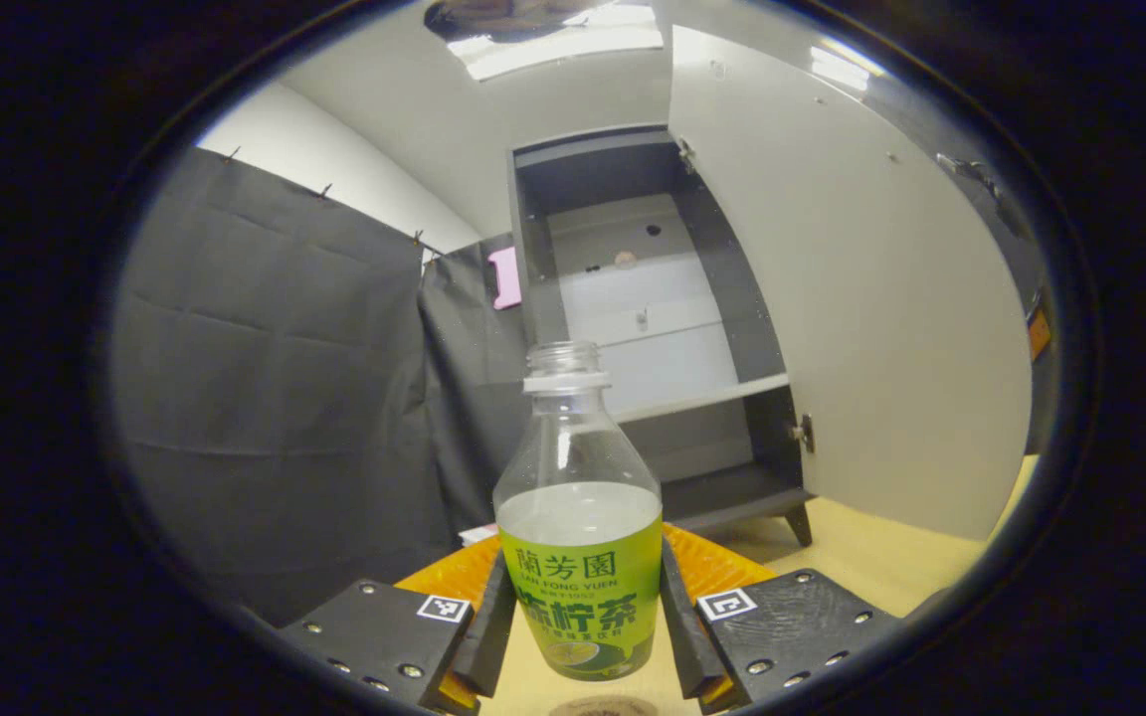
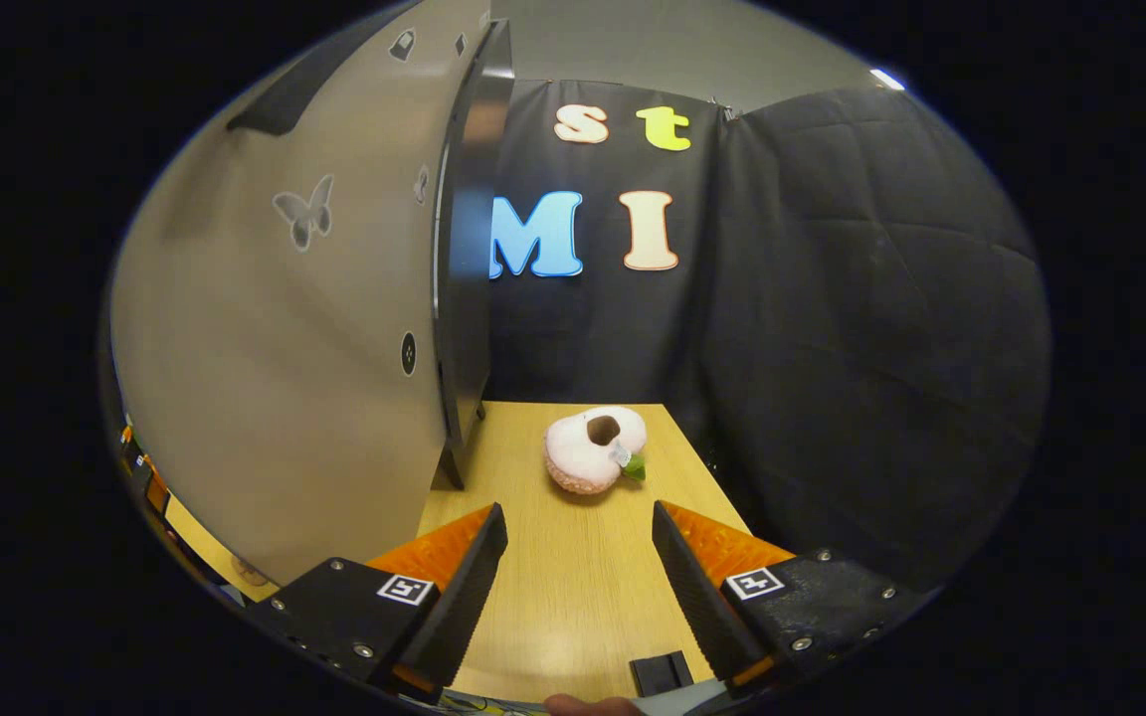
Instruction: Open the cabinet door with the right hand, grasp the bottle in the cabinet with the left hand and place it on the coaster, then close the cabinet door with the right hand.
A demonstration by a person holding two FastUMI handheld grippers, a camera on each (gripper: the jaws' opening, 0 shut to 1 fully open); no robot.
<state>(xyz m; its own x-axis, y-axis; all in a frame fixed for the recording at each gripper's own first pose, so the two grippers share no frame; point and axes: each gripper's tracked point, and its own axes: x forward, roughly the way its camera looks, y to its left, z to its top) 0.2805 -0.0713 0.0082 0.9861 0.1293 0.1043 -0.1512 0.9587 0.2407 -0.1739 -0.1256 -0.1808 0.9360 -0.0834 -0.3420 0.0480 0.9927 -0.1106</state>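
The bottle [image 1: 579,527] stands upright between the two fingers of the left gripper [image 1: 581,622]. It has no cap. It is clear on top, with a pale drink inside and a green label around the lower part. Both fingers [image 1: 486,628] press on the label, one on each side, so the left gripper is pinching the bottle. The bottle's bottom is just above the table [image 1: 881,557]. A small round brown thing, maybe the coaster [image 1: 601,707], peeks out at the very bottom edge of the left gripper view, right under the bottle. I cannot tell if they touch.

Behind the bottle is the cabinet [image 1: 633,318]. It is dark on the outside and light at the back, with a shelf [image 1: 702,398] inside. The cabinet door [image 1: 852,298] is swung wide open to the right. It is pale, with a small knob [image 1: 804,433] near its lower edge. Black cloth [image 1: 275,378] hangs to the left of the cabinet.

In the right gripper view, the right gripper [image 2: 578,587] is spread wide and holds nothing. It hangs over the wooden table [image 2: 573,597]. The open cabinet door [image 2: 304,348] is close by on its left, with a butterfly sticker [image 2: 303,211] on it. A pink plush donut [image 2: 595,449] lies on the table ahead, near the far edge.
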